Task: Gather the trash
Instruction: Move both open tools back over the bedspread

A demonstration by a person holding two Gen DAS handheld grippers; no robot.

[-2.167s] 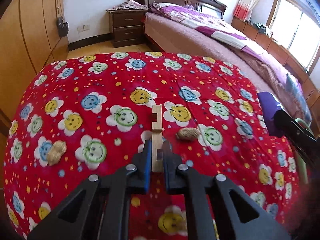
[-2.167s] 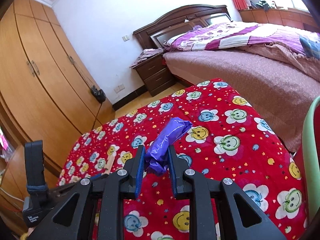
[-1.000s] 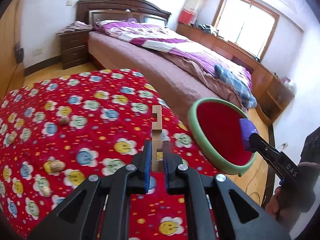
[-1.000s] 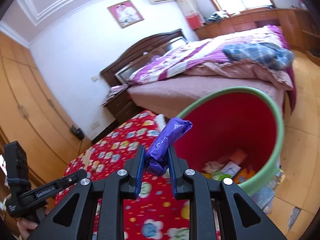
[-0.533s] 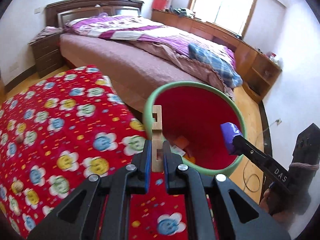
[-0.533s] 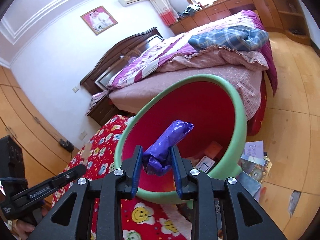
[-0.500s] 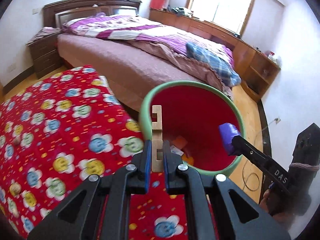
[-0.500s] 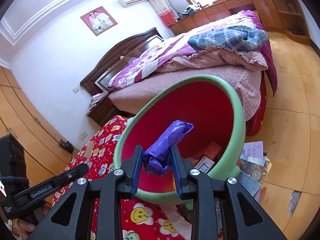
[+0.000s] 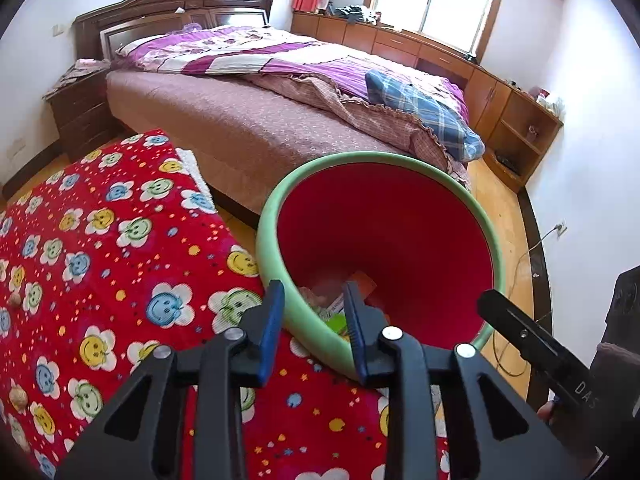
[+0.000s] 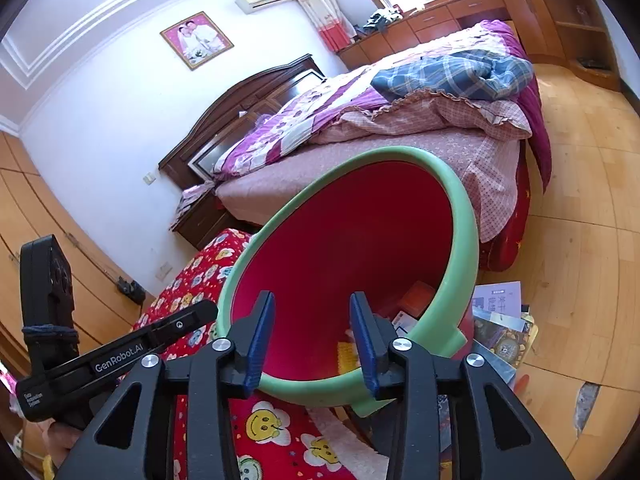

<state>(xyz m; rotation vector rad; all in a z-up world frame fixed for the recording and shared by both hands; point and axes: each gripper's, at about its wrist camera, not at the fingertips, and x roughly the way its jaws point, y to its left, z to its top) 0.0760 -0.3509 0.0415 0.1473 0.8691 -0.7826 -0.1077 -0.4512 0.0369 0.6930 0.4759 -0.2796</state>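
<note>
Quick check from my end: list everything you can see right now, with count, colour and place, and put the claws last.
Bin: one, green rim, red inside, beside the blanket's edge; litter at the bottom.
Blanket: one, red with smiley flowers, left of the bin.
Nut-like bits: two, tan, at the blanket's left edge.
Bed: one, dark wooden headboard, purple and pink covers, behind the bin.
Plaid cloth: one, blue, on the bed.
Papers: several, mixed colours, on the floor by the bin.
Framed photo: one, pink, on the wall.
Left claw: open, empty, at the bin's rim.
Right claw: open, empty, at the bin's mouth.
</note>
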